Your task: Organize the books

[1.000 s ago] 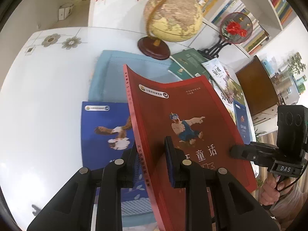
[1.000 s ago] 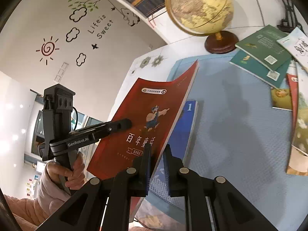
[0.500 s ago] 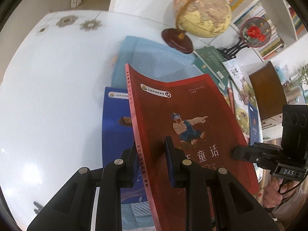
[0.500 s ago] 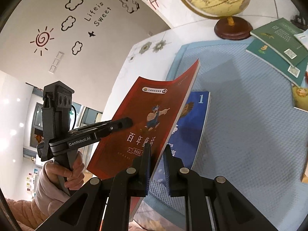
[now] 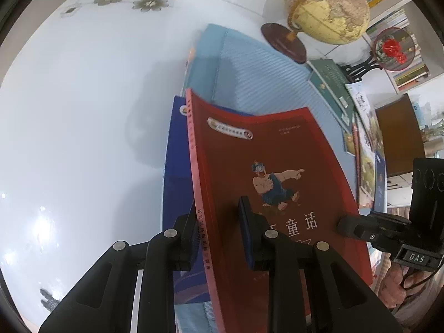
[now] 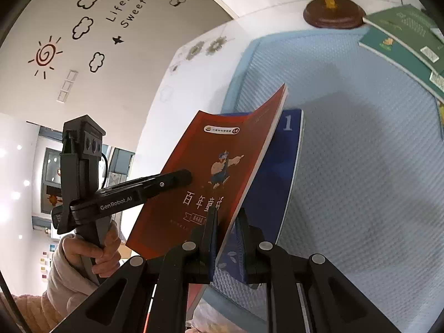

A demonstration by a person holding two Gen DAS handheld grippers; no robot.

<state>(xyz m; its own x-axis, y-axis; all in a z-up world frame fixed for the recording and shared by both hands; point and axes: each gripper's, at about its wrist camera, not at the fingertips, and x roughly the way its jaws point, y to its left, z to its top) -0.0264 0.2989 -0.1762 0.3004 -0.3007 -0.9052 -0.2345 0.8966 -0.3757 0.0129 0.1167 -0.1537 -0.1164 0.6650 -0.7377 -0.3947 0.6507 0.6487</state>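
A red paperback book with a cartoon figure on its cover (image 5: 266,166) is held tilted above the bench by both claws at once. The left claw (image 5: 219,230) is closed on the spine side of this book, one pad on the cover and the other behind the spine; its jaws are opening slightly, with the book between them. The right claw (image 6: 226,238) is closed narrowly on the near right edge of the same book (image 6: 211,172), with the pages pinched between the pads.

Directly under the red book a dark blue book marked with the number 1 (image 6: 274,172) is lying flat on a light blue textured mat (image 6: 360,152). The mat is spread on the glossy white bench (image 5: 83,125).

At the far side a yellow globe on a round dark wooden base (image 5: 327,8) is standing just beyond the mat. To its right, two green paperback books (image 6: 402,41) are lying overlapped on the far right corner of the mat. A hand in a pale fleecy sleeve (image 6: 91,252) is seen gripping the handle of the left claw.
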